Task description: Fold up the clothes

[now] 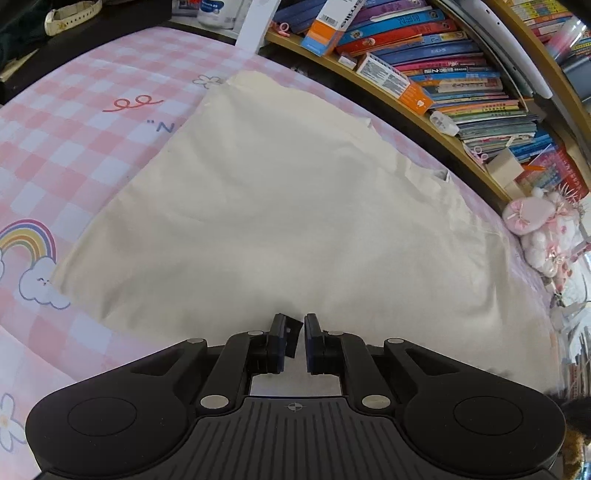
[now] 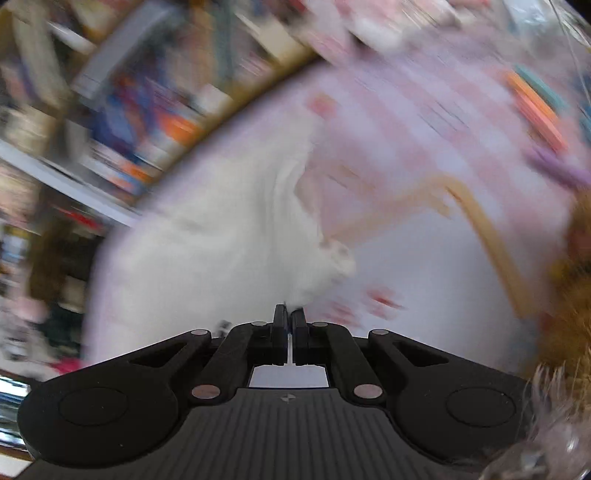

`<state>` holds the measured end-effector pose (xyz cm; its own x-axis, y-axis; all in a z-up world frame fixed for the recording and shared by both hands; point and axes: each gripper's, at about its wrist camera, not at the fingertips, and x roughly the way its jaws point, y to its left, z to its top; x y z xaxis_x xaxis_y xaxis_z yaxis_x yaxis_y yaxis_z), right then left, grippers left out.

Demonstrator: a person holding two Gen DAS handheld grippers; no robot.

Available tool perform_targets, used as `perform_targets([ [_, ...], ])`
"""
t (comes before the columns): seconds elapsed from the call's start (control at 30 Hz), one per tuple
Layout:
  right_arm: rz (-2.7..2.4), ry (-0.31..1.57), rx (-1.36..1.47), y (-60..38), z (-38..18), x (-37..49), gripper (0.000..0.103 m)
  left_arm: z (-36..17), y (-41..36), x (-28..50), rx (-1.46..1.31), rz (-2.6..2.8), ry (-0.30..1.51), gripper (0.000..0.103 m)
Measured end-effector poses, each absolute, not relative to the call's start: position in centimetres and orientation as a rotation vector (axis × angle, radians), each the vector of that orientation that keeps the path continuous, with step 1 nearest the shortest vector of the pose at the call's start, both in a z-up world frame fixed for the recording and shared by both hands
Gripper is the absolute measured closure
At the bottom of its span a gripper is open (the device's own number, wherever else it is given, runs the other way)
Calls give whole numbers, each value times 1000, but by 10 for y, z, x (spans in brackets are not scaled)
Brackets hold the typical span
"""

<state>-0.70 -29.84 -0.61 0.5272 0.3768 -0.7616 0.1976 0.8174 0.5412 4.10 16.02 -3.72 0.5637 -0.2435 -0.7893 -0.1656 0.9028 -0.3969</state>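
Left wrist view: pink checked bedsheet [image 1: 74, 147] fills the frame, cream garment [image 1: 280, 206] spread flat across it, far edge near the bookshelf [image 1: 424, 107] packed with books. Left gripper [image 1: 295, 334] hovers low over the garment's near edge, pointing toward the shelf, jaws released with a narrow gap, nothing between them. Pink plush toy [image 1: 532, 218] sits at the garment's right end, under the shelf. White watch [image 1: 72, 14] lies beyond the sheet's far left corner.

Right wrist view: heavily motion-blurred. Same sheet [image 2: 424, 122] and shelf [image 2: 147, 110] visible only as smears. Right gripper [image 2: 289, 317] tilted, jaws clenched on a corner of the cream garment [image 2: 236, 236], cloth bunching up from the tips. Tan strip [image 2: 491, 240] lies right of the garment, cannot tell what it is. Only the left view shows the garment's full outline; only the right shows a grasp.
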Motion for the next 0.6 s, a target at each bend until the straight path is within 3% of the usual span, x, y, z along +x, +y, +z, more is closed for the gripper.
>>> perform_targets([
  [0.1,34,1134,530,-295,-35,-4,99,-34,165,34,-490,-14,932,92],
  [0.17,1,1117,446,-295,-23,-3,97,-31,168,30,-510,9,900,91],
  [0.23,-22,1040,344,-296,-1,1,80,-29,171,26,-529,31,868,87],
  [0.3,-2,970,268,-291,15,8,72,-26,175,21,-548,54,835,76],
  [0.47,130,874,122,-254,25,27,70,-17,185,9,-575,86,775,72],
  [0.6,212,917,4,-204,-1,38,59,-12,193,-4,-528,145,772,67],
])
